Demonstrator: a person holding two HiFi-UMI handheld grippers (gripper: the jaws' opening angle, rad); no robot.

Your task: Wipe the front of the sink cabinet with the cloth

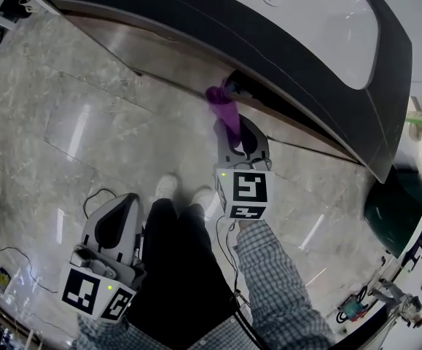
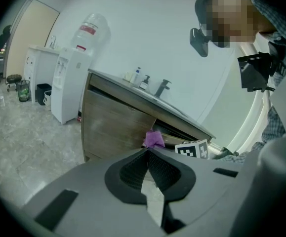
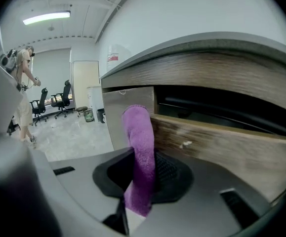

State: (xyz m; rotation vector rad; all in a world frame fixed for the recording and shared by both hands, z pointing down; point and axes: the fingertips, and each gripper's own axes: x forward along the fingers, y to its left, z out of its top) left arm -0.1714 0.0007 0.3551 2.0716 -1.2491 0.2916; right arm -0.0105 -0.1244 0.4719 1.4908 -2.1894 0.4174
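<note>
In right gripper, cloth touches cabinet front.

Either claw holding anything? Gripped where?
Right claw is shut on the purple cloth, pinched around mid-length: its rounded end sticks out past the jaw tips and a tail hangs behind. Left claw is shut and empty.

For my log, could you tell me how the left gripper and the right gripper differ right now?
The right gripper is clamped on the purple cloth; the left gripper is shut on nothing. The right gripper is raised to the sink cabinet front; the left gripper hangs back from it. Both have their jaws closed.
</note>
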